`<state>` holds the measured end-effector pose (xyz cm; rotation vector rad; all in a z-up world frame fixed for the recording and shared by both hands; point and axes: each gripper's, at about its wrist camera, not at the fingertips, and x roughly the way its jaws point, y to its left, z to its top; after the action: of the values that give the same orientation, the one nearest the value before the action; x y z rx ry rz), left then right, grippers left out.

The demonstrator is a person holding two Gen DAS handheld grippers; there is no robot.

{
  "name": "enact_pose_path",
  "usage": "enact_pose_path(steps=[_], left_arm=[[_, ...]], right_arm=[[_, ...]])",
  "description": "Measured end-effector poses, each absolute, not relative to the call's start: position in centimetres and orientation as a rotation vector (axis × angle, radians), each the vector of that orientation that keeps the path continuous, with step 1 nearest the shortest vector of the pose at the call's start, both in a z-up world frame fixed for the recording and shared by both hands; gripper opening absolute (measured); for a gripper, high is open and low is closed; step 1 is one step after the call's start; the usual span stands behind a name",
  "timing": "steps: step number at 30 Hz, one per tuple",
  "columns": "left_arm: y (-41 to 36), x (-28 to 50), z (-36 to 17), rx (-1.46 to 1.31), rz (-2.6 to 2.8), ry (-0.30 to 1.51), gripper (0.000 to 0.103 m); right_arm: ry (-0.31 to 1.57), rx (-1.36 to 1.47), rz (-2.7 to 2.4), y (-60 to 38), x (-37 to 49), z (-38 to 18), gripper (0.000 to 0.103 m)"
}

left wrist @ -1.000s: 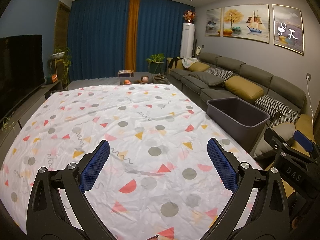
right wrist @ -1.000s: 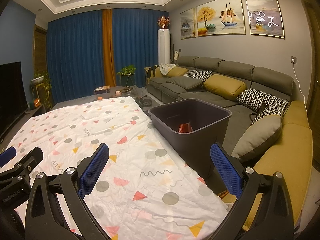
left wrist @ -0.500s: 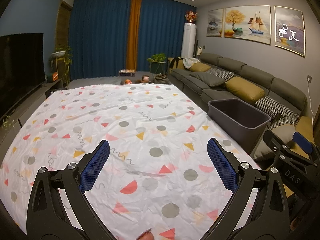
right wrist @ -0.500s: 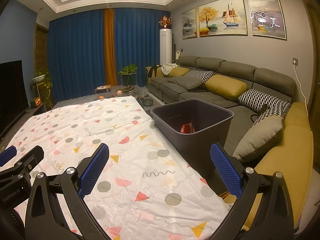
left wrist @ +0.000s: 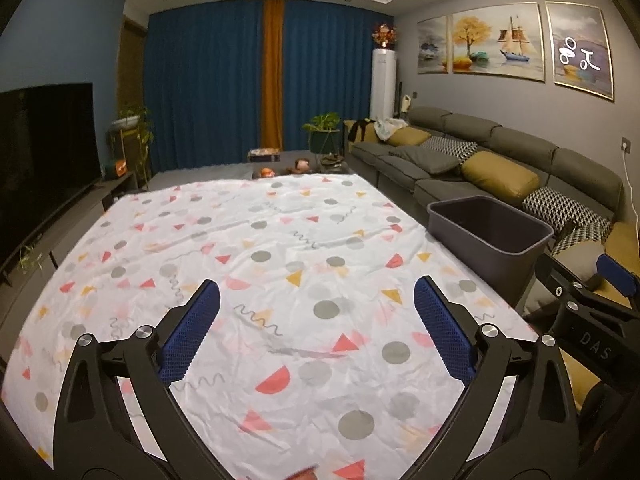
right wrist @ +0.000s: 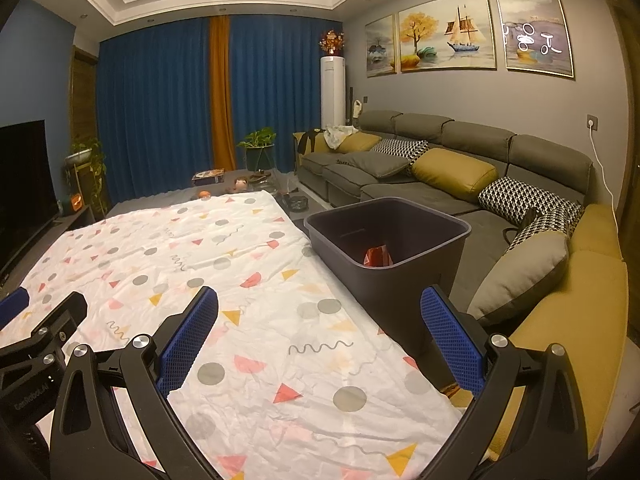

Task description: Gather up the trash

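A dark grey bin stands beside the right edge of the table, also seen in the left wrist view. A red piece of trash lies inside it. The table is covered by a white cloth with coloured dots and triangles; no loose trash shows on it. My left gripper is open and empty above the cloth's near part. My right gripper is open and empty above the cloth's near right corner, short of the bin. A small reddish thing peeks in at the left wrist view's bottom edge; I cannot tell what it is.
A grey sofa with yellow and patterned cushions runs along the right wall behind the bin. A TV stands on the left. A low table with small objects and plants lie beyond the far table edge, before blue curtains.
Both grippers have drifted back and up slightly; the bin looks a little farther away. Both stay open and empty.
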<state>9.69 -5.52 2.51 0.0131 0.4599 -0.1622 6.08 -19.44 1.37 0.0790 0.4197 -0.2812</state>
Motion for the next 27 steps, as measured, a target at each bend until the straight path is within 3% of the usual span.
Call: enact_pose_path(steps=[27], left_arm=[[-5.62, 9.28, 2.84, 0.017, -0.146, 0.449, 0.097]], right_arm=[[0.429, 0.074, -0.273, -19.39, 6.21, 1.07, 0.097]])
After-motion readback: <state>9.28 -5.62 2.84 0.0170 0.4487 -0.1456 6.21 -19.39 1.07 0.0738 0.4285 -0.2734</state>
